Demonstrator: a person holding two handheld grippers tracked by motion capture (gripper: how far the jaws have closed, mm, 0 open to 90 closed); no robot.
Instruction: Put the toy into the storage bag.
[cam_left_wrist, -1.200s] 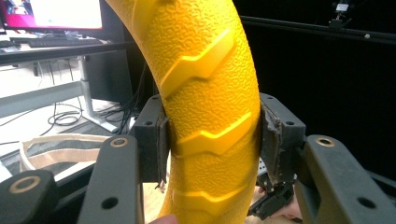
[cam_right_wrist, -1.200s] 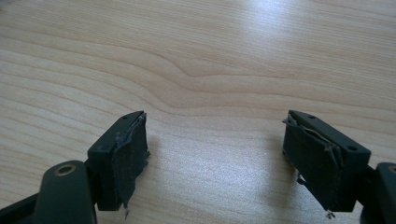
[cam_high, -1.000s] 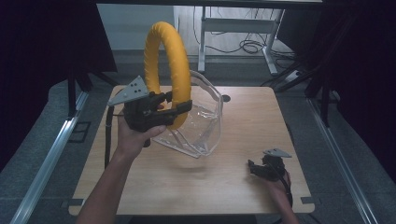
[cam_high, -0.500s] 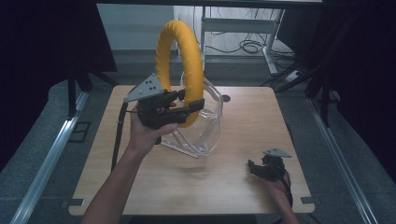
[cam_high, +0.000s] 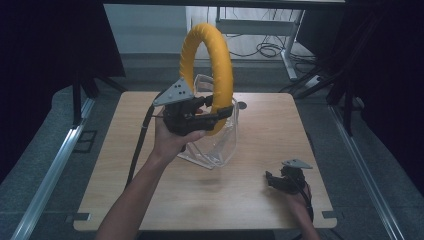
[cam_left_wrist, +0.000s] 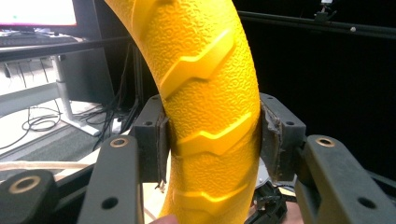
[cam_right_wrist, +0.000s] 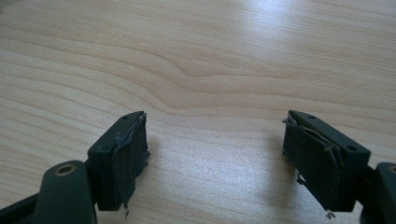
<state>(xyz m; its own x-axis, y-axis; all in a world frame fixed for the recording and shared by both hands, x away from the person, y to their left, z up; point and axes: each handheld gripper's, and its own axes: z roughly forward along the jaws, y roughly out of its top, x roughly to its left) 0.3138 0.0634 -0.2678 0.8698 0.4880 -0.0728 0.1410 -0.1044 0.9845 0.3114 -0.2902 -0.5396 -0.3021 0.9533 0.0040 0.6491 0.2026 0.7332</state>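
Note:
A textured yellow ring (cam_high: 206, 75) stands upright in the air above the table, and my left gripper (cam_high: 220, 114) is shut on its lower arc. In the left gripper view both pads press the yellow ring (cam_left_wrist: 212, 107) from either side, with my left gripper (cam_left_wrist: 212, 137) pinching it. Just behind and below the ring sits a clear plastic container (cam_high: 220, 145) on the wooden table (cam_high: 150, 195). My right gripper (cam_high: 272, 180) rests low at the table's front right. In the right gripper view my right gripper (cam_right_wrist: 215, 156) stands open over bare wood, nothing between its pads.
Metal rails (cam_high: 50, 175) run along both sides of the table. Cables and a desk frame (cam_high: 265, 47) lie on the floor beyond the far edge. A small dark round spot (cam_high: 242, 105) sits on the tabletop by the container.
My left hand has carried the yellow ring to the right across the table, over the clear container. The right gripper has stayed where it was.

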